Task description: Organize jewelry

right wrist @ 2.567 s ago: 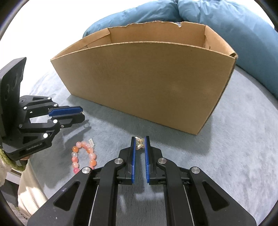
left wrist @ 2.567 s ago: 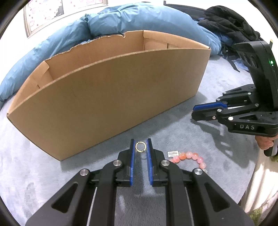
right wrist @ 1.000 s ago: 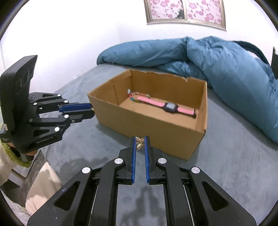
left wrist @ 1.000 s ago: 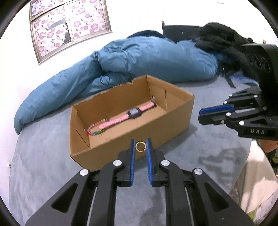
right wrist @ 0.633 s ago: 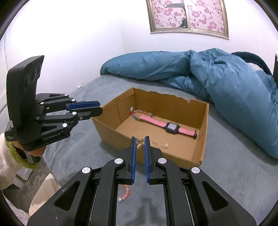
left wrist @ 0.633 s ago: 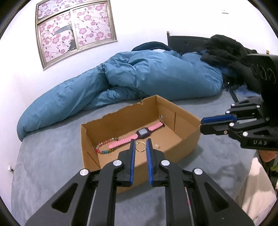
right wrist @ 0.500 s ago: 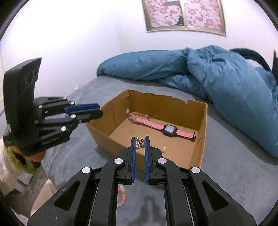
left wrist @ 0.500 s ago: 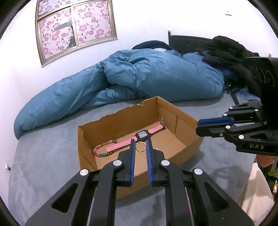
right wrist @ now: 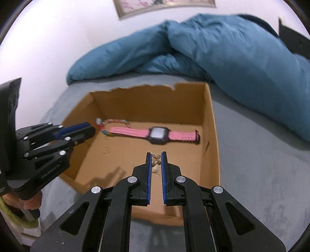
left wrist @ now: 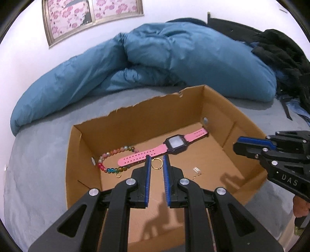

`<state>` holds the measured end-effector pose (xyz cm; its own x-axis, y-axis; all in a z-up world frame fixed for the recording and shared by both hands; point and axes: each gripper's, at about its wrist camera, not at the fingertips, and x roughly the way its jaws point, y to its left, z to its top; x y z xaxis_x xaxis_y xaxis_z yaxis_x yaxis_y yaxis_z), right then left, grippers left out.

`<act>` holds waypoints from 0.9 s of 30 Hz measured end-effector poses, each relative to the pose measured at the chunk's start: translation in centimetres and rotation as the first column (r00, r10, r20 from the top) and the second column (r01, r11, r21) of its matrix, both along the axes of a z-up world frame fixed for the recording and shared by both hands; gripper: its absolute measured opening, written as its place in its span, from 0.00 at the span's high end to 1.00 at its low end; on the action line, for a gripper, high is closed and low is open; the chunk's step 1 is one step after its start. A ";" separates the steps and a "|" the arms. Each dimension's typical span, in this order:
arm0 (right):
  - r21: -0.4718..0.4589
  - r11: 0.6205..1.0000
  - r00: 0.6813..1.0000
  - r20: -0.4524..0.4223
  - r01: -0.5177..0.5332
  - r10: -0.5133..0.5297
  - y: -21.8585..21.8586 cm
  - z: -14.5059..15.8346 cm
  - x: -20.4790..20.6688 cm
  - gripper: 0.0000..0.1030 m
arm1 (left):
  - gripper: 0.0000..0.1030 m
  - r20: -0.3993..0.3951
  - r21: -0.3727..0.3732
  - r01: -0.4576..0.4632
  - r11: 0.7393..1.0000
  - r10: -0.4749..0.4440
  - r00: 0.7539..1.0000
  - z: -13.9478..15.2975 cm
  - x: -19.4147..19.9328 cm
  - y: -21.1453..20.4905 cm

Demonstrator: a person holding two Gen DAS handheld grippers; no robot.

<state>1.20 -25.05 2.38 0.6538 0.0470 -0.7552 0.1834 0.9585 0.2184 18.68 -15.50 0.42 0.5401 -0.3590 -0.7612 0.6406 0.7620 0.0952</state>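
Nearest, the left tongs (left wrist: 155, 164) were nipped shut on a small gold ring (left wrist: 156, 164), held upright at the very tips, over the near part of the cardboard box (left wrist: 174, 100). The right tongs (right wrist: 156, 159) pinched a gold butterfly charm (right wrist: 155, 159) the same way, tips only, likely so each piece could fall clean once the jaws parted. Both tongs angled down over the box floor, a fair sign that dropping the pieces in was the step in hand.

Just beyond the tips, on the box floor, lay a tiny clear bit (left wrist: 196, 170), too small to name. Further in, a pink watch (left wrist: 170, 144) stretched flat across the floor, its left strap end touching a multicoloured bead bracelet (left wrist: 114, 160) by the left wall. So the box looked like the collecting place, with some jewellery already in.

The box sat on the grey bed (left wrist: 38, 151), its far wall torn ragged along the top. Behind it a blue duvet (left wrist: 174, 58) was heaped up, dark clothing (left wrist: 286, 58) at far right, a flowered picture (left wrist: 91, 15) on the wall.
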 end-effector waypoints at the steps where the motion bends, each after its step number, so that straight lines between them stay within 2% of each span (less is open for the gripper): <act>1: 0.012 1.000 1.000 -0.008 0.005 -0.005 -0.2 -0.3 0.2 0.93 | 0.88 -0.008 0.001 -0.008 1.000 0.008 1.000 -0.2 0.2 0.0; 4: 0.030 1.000 1.000 -0.020 0.009 -0.009 -0.3 -0.9 0.5 0.91 | 0.88 -0.020 0.013 -0.030 0.999 0.031 0.999 -0.7 0.6 -0.1; 8: 0.020 1.000 1.000 -0.019 0.010 -0.010 0.1 -1.1 0.3 0.87 | 0.76 -0.039 0.023 -0.053 0.998 0.054 0.998 -1.2 0.9 0.0; 12: 0.005 1.000 1.000 -0.002 0.010 -0.010 0.3 -0.7 0.2 0.77 | 0.67 -0.029 0.024 -0.068 0.997 0.069 0.997 -1.0 0.8 0.4; 18: 0.007 1.000 1.000 0.024 0.009 -0.009 0.3 -0.2 0.0 0.70 | 0.62 -0.013 0.009 -0.079 0.997 0.079 0.997 -0.4 0.5 0.9; 27: 0.019 1.000 0.998 0.066 0.000 -0.002 0.3 0.8 -0.9 0.66 | 0.60 0.009 -0.027 -0.082 0.996 0.083 0.997 0.7 -0.8 2.3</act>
<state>0.25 -24.76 3.17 0.7024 0.0606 -0.7092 0.1687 0.9538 0.2487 17.89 -13.18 1.15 0.5762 -0.3328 -0.7465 0.5746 0.8145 0.0804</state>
